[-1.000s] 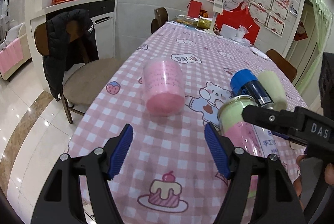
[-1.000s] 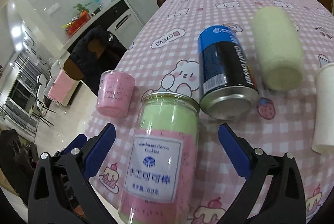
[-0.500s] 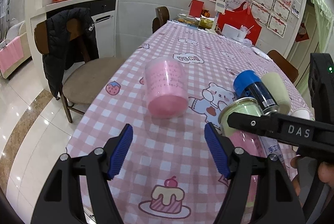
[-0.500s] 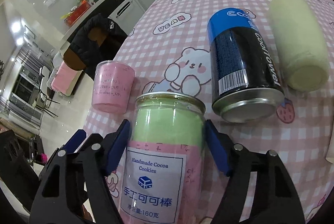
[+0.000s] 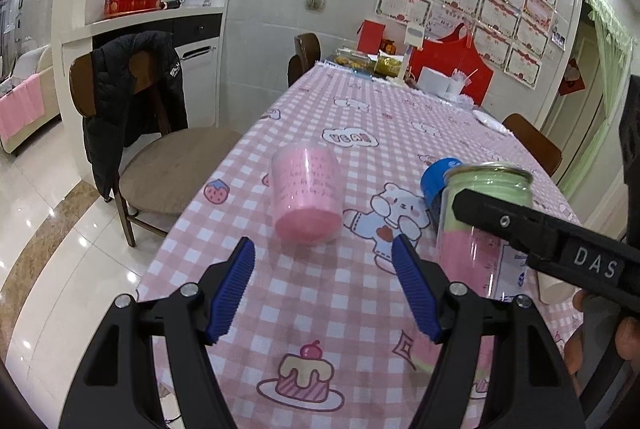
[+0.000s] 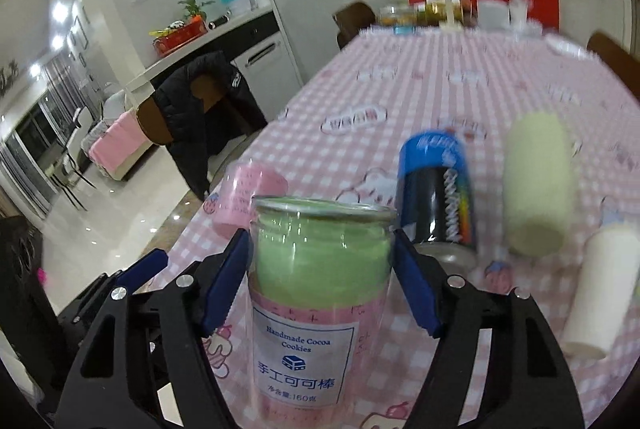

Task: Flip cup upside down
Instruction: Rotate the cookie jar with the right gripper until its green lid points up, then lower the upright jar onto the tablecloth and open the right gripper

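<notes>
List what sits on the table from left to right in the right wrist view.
Pink cup → cookie jar, gripped by the right gripper → blue can → cream cup → white cup.

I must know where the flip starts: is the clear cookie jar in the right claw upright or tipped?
Upright. The cookie jar stands between the right claw pads, metal rim on top, label text level.
</notes>
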Action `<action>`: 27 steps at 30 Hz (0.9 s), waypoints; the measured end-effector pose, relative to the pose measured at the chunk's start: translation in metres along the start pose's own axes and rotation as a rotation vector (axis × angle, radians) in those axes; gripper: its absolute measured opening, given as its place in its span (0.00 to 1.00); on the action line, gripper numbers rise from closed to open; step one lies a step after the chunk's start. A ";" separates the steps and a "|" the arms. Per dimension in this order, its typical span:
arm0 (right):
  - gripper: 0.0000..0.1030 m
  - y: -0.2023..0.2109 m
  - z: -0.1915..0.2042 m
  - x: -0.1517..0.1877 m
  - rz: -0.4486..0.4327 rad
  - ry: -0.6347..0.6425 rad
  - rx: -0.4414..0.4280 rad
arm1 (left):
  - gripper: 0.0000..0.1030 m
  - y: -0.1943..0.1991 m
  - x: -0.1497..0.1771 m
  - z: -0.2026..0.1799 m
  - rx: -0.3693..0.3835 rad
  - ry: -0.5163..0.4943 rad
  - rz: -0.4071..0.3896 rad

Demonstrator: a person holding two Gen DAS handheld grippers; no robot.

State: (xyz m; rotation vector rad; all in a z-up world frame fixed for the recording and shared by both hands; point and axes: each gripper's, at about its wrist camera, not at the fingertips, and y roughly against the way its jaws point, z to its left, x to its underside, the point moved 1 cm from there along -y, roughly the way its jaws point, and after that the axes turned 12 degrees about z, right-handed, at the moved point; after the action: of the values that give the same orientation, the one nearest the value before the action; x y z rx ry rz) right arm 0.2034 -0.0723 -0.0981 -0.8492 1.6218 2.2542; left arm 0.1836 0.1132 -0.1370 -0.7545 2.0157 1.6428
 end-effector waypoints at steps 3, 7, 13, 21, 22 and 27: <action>0.66 0.004 0.007 0.001 -0.046 0.042 0.047 | 0.68 0.005 0.001 0.000 0.001 0.003 -0.011; 0.66 0.006 0.014 0.001 -0.089 0.097 0.107 | 0.68 0.008 0.001 -0.001 0.000 0.003 -0.016; 0.65 0.002 0.013 0.004 -0.103 0.118 0.123 | 0.68 0.008 0.001 -0.001 -0.001 -0.002 -0.011; 0.65 0.003 0.016 0.008 -0.116 0.138 0.150 | 0.68 0.008 0.001 -0.004 -0.007 -0.006 -0.014; 0.65 0.002 0.015 0.009 -0.114 0.136 0.147 | 0.68 0.008 0.001 -0.004 -0.010 -0.006 -0.015; 0.65 0.002 0.016 0.012 -0.115 0.134 0.149 | 0.68 0.008 0.001 -0.004 -0.021 -0.009 -0.013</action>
State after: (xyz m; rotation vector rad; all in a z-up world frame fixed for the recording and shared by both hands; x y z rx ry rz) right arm 0.1875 -0.0595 -0.1003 -1.0450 1.7253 2.0100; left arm 0.1774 0.1099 -0.1311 -0.7646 1.9865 1.6594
